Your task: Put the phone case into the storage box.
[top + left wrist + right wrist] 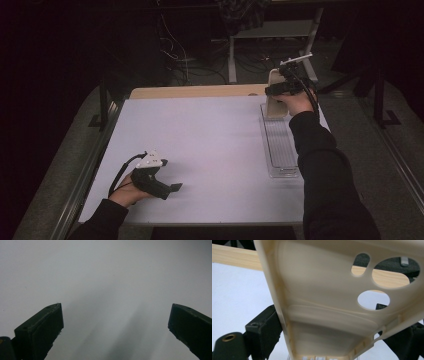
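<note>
A cream phone case (274, 107) with camera cut-outs stands upright at the far end of a long clear tray (281, 150). My right gripper (278, 91) is shut on it, and the hand comes from the right side of the table. In the right gripper view the case (319, 302) runs between the two black jaws, its inner side facing the camera, and one finger (264, 327) presses on its edge. My left gripper (170, 175) rests low at the front left of the white table (210, 145). Its jaws stand wide open (116, 315) with bare tabletop between them.
A pale wooden strip (200, 91) runs along the table's far edge. Beyond it the dark floor holds cables and a metal stand (272, 30). The clear tray lies lengthwise near the right edge.
</note>
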`<action>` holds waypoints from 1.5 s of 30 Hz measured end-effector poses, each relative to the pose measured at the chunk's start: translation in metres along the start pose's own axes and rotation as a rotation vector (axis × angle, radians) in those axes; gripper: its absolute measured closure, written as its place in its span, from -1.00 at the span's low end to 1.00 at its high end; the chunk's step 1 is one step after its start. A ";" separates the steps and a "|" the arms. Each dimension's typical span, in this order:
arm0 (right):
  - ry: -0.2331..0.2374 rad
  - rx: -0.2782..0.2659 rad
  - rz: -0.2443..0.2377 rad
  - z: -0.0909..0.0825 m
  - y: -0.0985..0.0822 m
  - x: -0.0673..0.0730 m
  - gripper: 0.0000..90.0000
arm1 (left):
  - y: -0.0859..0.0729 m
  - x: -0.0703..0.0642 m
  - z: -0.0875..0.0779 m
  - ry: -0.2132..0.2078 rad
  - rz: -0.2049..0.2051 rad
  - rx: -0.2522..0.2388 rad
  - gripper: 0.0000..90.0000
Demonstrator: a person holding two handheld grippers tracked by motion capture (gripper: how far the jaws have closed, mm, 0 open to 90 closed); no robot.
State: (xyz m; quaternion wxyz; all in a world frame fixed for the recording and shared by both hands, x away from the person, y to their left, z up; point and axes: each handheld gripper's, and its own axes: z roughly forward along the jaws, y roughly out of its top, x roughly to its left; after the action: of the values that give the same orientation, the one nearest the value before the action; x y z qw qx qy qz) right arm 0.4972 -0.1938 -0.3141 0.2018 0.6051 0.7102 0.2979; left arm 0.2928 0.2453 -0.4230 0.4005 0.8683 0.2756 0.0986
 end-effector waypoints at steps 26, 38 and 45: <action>-0.069 0.071 0.026 0.048 -0.010 -0.003 -0.79 | 0.000 -0.001 0.000 -0.005 -0.011 -0.012 -1.00; -0.085 0.097 0.034 0.060 -0.013 -0.002 -0.81 | 0.000 -0.001 0.000 -0.007 -0.013 -0.011 -1.00; -0.088 0.089 0.031 0.063 -0.012 -0.003 -0.83 | -0.001 -0.001 0.000 -0.008 -0.013 -0.012 -1.00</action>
State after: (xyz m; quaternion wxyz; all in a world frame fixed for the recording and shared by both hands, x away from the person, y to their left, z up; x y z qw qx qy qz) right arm 0.5295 -0.1864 -0.3691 0.2013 0.6367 0.7038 0.2423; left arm 0.2918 0.2453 -0.4233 0.4076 0.8644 0.2790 0.0942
